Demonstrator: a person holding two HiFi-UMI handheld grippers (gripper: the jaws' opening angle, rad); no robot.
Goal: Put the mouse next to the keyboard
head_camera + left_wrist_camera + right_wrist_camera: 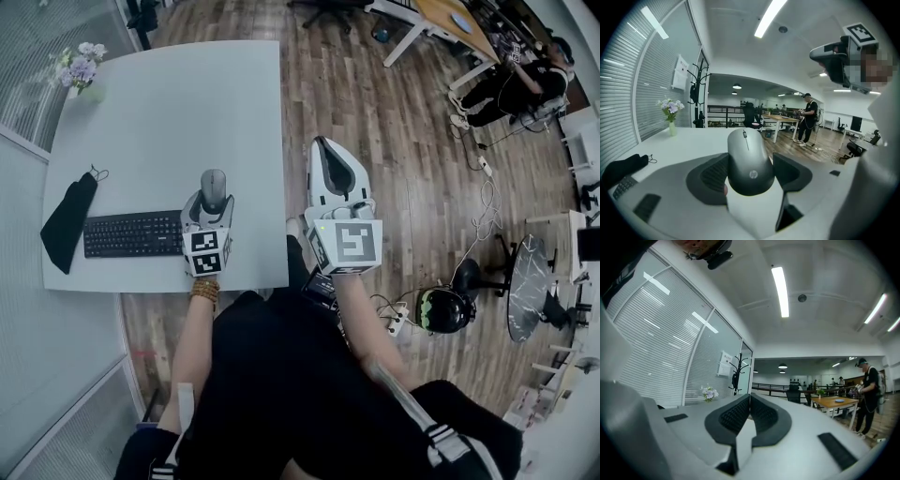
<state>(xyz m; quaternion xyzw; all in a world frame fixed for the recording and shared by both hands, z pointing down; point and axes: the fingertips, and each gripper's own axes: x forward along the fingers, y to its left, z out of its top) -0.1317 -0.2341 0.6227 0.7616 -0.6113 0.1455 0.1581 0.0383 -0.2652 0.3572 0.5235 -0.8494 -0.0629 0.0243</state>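
White rectangular table (159,103) runs under and ahead of the left claw (214,194). The right claw (325,150) hangs off the table's right edge, over the brown wood-plank floor (412,141). The flat black plastic keyboard (131,233) lies just left of the left claw, its right end beside the claw body. A black fabric pouch (67,220) sits further left of that claw, just beside the keyboard's far end.

Left claw is clamped on the grey rounded plastic mouse (749,161). The black ribbed pads (710,176) press on its sides and its nose points away from the claw. The mouse sits between the jaws, just right of the keyboard's right end and apart from it. Can't tell whether its base touches the table.

Right claw has its pads pressed together with nothing between them. It looks idle.

Step judged: set-down, spot looks about right.
- Lower until the base sits flat on the table.
- Hold the mouse level, its long axis square to the keyboard's length.
- Leave a gap so it doesn't knock the keys.
- Spread the jaws fully first, then draw the claw straight back so the pads don't drag the mouse.
- Right claw is best left where it is, off the table.
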